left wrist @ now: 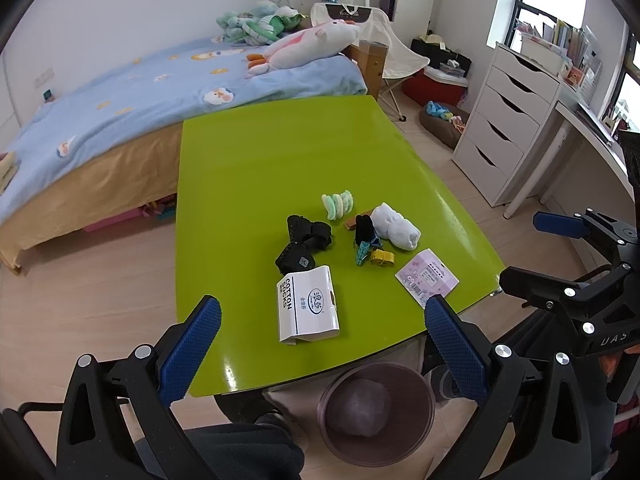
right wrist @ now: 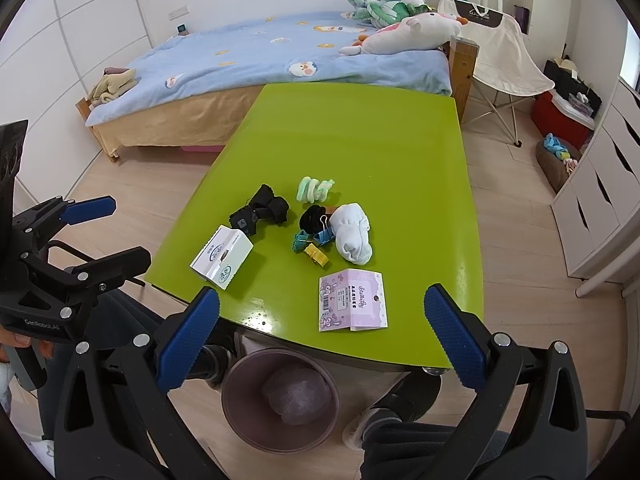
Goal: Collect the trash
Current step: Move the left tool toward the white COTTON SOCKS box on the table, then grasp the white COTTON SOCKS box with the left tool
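Both my claws hang agape and empty over the bin [right wrist: 280,404], right gripper [right wrist: 320,336] nearest the pink packet [right wrist: 353,300], left gripper [left wrist: 320,340] nearest the sock box [left wrist: 307,305].

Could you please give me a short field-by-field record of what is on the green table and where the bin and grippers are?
surface: green table
packaging: white sock box; pink card packet
clothing: black socks; white socks
small items: binder clips; pastel hair ties
bin: trash bin, on the floor below the table's near edge
left gripper: open, empty
right gripper: open, empty
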Motion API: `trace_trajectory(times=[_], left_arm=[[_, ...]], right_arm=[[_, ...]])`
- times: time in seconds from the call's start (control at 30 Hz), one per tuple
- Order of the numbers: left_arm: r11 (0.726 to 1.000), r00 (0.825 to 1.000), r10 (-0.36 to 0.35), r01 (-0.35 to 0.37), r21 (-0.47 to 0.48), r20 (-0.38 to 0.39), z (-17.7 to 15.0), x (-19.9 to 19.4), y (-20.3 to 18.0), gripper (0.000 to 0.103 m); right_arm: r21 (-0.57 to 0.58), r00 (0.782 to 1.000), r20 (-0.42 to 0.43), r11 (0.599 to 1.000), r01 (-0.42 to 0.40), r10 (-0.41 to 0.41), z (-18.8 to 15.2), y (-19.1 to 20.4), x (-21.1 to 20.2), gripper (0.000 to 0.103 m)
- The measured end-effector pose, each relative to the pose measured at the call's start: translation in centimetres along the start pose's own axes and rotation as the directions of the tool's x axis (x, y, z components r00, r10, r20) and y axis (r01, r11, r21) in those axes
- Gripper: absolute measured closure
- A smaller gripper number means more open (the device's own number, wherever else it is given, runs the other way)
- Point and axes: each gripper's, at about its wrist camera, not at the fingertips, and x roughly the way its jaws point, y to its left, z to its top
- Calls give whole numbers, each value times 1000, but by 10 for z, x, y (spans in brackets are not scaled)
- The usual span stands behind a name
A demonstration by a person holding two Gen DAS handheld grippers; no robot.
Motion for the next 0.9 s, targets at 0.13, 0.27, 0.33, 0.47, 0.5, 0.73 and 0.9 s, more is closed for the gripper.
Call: trace_trajectory(times=[0.13,0.27,0.33,0.47,0.5,0.73,0.9], left_arm=[[1000,1000,0,0,0,0,-1,0,0,5],[1000,1000,1,-1,-3,-8,0,1,0,5],[1000,1000,1,-1,-6,-11,0,2,2,5],[1000,1000,1,-2,-11,-18,3,7,5,5],[1000,1000,2,-3,-13,-22,4,9,6,5],[999,997,-12,9,-38,-79,10,34,15,5],[999,987,2,-8,-35,-163,11,65,19,5]], right_arm=[[1,1000,-6,1000,-1,1,0,0,1,3],[-4,1000,-6,1000,1,-1,-1,0,1,3],[3,1000,-8,1000,-8,8,-1,-1,1,3],[17,1000,-13,1000,-17,17,0,-3,2,3],[20,1000,-14,1000,-16,16,0,-4,3,3],[12,999,-33,1000,3,-3,0,-3,5,3],[12,999,-47,1000,4,-3,-2,-3,8,3]])
